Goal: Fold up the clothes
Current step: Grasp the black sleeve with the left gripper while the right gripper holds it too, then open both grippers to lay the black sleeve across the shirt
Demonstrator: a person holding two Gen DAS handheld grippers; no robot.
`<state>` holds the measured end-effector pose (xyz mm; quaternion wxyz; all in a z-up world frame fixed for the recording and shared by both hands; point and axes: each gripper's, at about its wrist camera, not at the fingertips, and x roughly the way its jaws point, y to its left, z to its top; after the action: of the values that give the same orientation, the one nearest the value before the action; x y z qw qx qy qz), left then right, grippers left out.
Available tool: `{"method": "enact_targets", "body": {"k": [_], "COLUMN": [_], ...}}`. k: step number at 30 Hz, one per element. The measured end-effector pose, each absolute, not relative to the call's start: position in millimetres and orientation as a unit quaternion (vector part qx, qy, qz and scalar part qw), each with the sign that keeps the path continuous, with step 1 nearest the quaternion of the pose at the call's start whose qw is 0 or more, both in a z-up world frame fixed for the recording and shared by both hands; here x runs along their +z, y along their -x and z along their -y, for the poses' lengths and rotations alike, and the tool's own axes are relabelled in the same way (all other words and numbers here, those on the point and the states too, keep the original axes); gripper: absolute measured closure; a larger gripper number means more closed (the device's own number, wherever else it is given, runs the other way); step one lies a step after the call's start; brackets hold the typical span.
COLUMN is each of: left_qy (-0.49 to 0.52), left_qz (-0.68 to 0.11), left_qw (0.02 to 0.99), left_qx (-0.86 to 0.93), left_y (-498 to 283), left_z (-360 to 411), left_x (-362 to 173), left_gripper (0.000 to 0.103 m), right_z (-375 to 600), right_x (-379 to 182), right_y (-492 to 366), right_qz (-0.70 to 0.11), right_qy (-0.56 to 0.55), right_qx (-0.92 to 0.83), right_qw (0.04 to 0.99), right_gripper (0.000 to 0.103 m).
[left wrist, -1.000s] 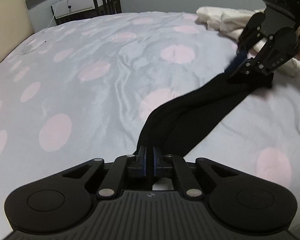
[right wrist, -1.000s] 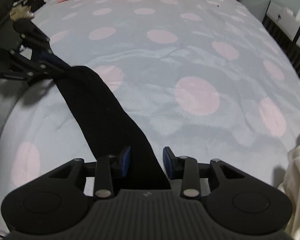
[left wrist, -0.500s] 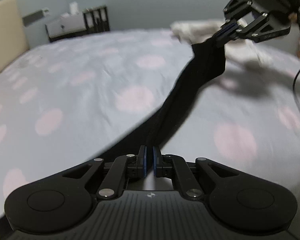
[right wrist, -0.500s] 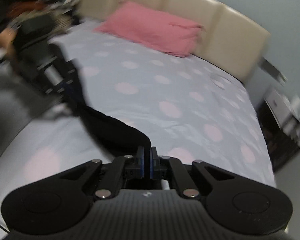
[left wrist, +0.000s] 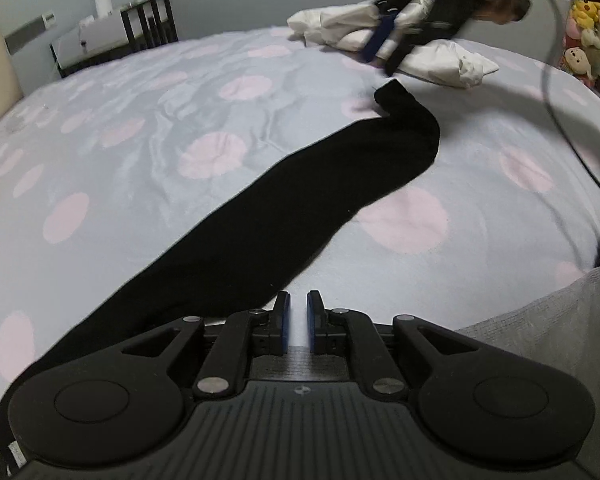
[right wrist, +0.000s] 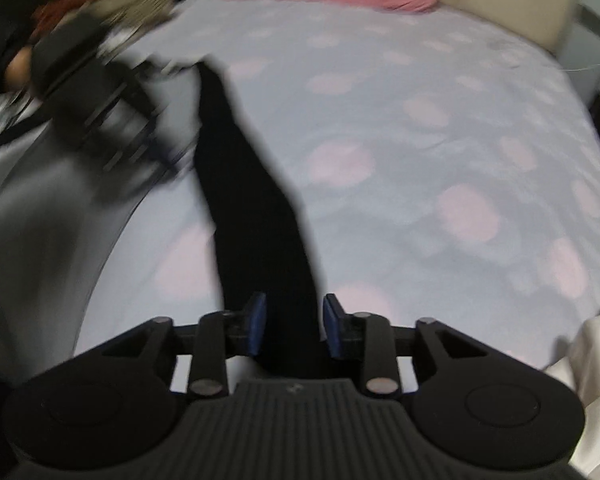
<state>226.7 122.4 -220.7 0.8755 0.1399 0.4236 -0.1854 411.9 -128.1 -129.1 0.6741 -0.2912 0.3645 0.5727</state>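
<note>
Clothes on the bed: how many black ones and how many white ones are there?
Black garment: 1
White pile: 1 heap; I cannot tell how many pieces are in it
Total: 2

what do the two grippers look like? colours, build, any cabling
Both the left gripper and right gripper are matte black: a ribbed centre plate, round discs on either side, linkage arms with silver pivot pins, and jaws faced with blue pads. A thin dark cable loops over the bed in the left wrist view.
</note>
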Motion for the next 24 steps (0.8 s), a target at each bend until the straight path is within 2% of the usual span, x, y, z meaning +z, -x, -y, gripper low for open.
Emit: {"method": "enact_targets", "body": {"k": [7, 9, 10, 11, 17, 24], "left_qy": [-0.083, -0.065, -0.052, -0.038, 0.037, 0.168], "left_qz": [-0.42, -0.426, -0.43, -0.433, -0.432, -0.418], "left_qw": [0.892, 0.892, 0.892, 0.893, 0.899, 0.893], "left_qx": [-0.147, -0.136, -0.126, -0.118, -0.059, 0.004], "left_y": [-221, -215, -208, -202, -171, -146], "left_z": [-143, -153, -161, -168, -217, -253], "left_x": [-216, -215, -215, -215, -219, -203], "left_gripper": [0.097, 0.094, 0.093, 0.093, 0.093, 0.093], "right_z": [101, 93, 90, 86, 64, 47], "right_x": [-142, -146, -148, -150, -162, -136], "right_y": [-435, -440, -442, -445, -458, -494], "right_qz": [-0.391, -0.396, -0.399, -0.401, -0.417, -0.355], "right_qy": [0.279, 0.279, 0.28, 0.28, 0.282, 0.278], "right_qx": [0.556, 0.554, 0.553, 0.552, 0.547, 0.495], "right_qw": [0.679, 0.677, 0.676, 0.675, 0.668, 0.743], "right_gripper": [0.068, 0.082, 0.094, 0.099, 0.1, 0.1]}}
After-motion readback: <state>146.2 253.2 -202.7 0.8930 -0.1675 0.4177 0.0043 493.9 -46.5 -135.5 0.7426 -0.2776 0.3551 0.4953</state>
